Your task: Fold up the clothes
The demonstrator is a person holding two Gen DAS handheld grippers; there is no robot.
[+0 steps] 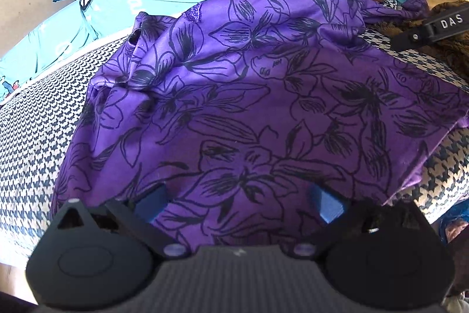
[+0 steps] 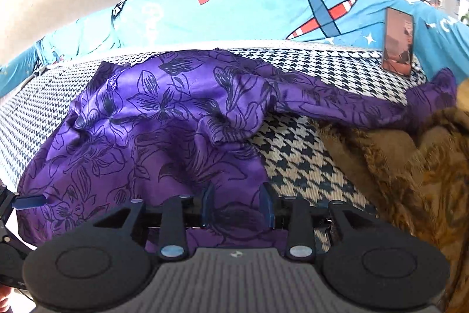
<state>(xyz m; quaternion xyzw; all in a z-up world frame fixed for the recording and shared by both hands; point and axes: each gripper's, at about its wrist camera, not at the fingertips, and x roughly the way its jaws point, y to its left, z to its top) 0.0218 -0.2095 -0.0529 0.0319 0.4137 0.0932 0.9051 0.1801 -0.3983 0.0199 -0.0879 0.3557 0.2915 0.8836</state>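
I see the purple garment, a smooth satiny cloth printed with black outlined flowers, filling the middle of my left view; it lies spread but rumpled on the houndstooth cover, a coarse black-and-white weave. My left gripper sits at the lower centre with its blue fingers wide apart, the cloth's near edge lying between them, unpinched. In the right view the garment bunches into soft folds at centre left, with one long strip trailing to the upper right toward a phone propped against the turquoise airplane-print cover. My right gripper at the lower centre has its translucent blue fingers standing a little apart, with purple fabric between them; I see no clamp on it. A fuzzy brown-gold blanket fills the right edge.
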